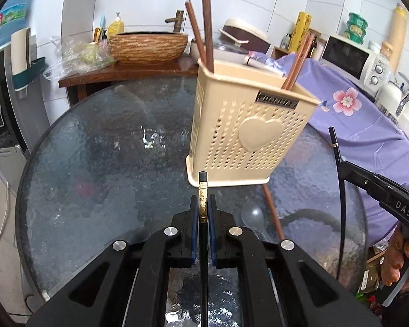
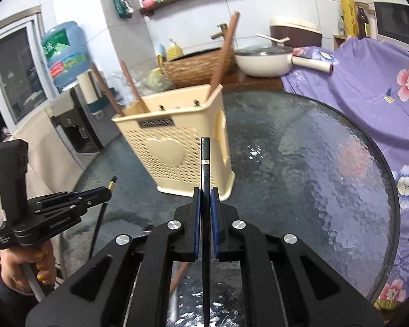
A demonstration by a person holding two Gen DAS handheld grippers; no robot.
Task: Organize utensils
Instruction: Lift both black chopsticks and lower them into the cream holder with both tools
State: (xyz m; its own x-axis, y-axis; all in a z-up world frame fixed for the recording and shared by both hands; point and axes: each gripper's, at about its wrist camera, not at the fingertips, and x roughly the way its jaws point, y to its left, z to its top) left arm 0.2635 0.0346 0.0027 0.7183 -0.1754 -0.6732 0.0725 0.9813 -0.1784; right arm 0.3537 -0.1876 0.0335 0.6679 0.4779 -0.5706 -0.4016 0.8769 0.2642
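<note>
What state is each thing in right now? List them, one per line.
Left gripper: shut on a black chopstick with a gold band.
Right gripper: shut on a black chopstick with a silver band.
Beige utensil holder: upright on the glass table, brown chopsticks standing in it.
Clear plastic spoon: lying on the table.
Loose brown chopstick: lying on the table beside the spoon.

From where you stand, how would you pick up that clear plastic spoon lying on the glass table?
Probably by its thin handle, coming straight down from above. The spoon lies flat on the glass table, its rounded bowl too broad to pinch, and a brown chopstick lies close on its right.
</note>
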